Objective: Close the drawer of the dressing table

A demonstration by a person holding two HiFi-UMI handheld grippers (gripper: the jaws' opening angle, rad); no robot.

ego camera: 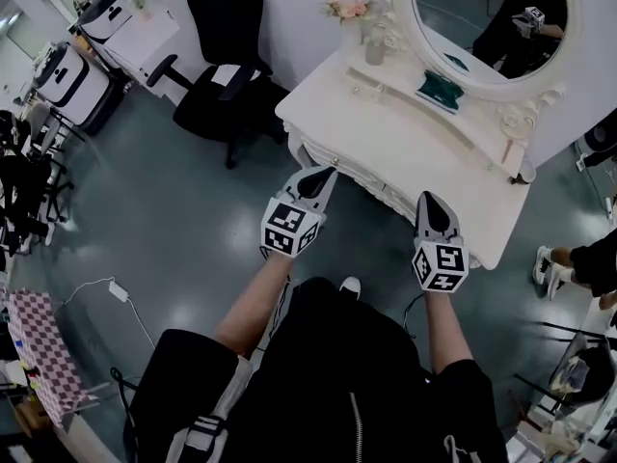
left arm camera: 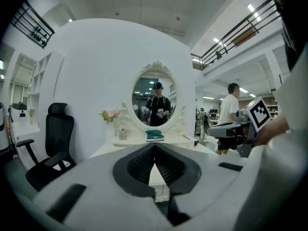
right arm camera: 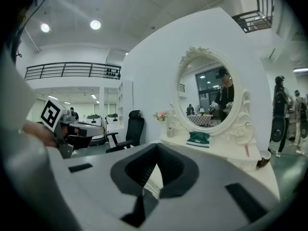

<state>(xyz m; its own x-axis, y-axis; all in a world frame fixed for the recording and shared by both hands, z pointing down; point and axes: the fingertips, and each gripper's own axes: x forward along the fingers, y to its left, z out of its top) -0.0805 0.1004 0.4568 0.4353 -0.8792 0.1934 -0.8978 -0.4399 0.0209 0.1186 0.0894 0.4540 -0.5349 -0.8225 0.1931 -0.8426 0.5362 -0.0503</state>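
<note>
The drawer [ego camera: 378, 193] lies in the carved white front of the desk [ego camera: 405, 143], right of centre in the head view, and looks pushed in under the top. Both tongs point at that front. The left tongs [ego camera: 325, 173] are near its left corner and the right tongs [ego camera: 428, 200] further right. Each pair is pressed together at the tips and holds nothing. An oval mirror [ego camera: 482, 17] stands at the upper right, and a black office chair [ego camera: 222, 56] at the upper left.
</note>
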